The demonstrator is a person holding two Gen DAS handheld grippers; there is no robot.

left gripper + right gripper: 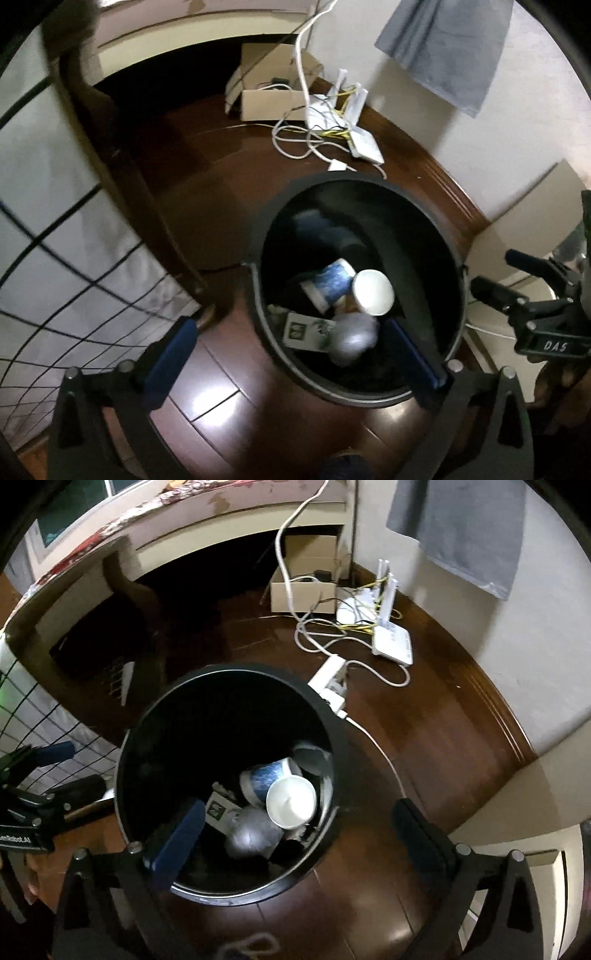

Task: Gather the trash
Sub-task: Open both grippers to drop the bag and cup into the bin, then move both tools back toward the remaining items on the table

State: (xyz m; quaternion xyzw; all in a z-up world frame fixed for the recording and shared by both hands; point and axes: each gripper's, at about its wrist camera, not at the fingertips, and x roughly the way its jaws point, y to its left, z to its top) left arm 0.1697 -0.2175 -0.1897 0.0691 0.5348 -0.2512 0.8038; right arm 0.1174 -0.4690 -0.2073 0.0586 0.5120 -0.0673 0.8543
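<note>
A black round trash bin (258, 295) stands on the dark wooden floor. Inside lie a white paper cup (373, 291), a blue-patterned cup (332, 282), a blurred grey crumpled ball (352, 338) and a green-and-white carton (303, 330). My left gripper (291, 352) hangs over the bin's near rim, open wide and empty. In the right wrist view the same bin (122, 768) holds the white cup (291, 801) and the grey ball (251, 834). My right gripper (297, 832) is open and empty above them. Each gripper shows at the edge of the other's view: the right one (495, 269) and the left one (86, 764).
Behind the bin lie a white power strip (328, 681), tangled cables (314, 635), a white router (393, 642) and a cardboard box (303, 596) under a desk (147, 528). A grey cloth (461, 528) hangs on the wall. A wire grid (74, 280) stands at the left.
</note>
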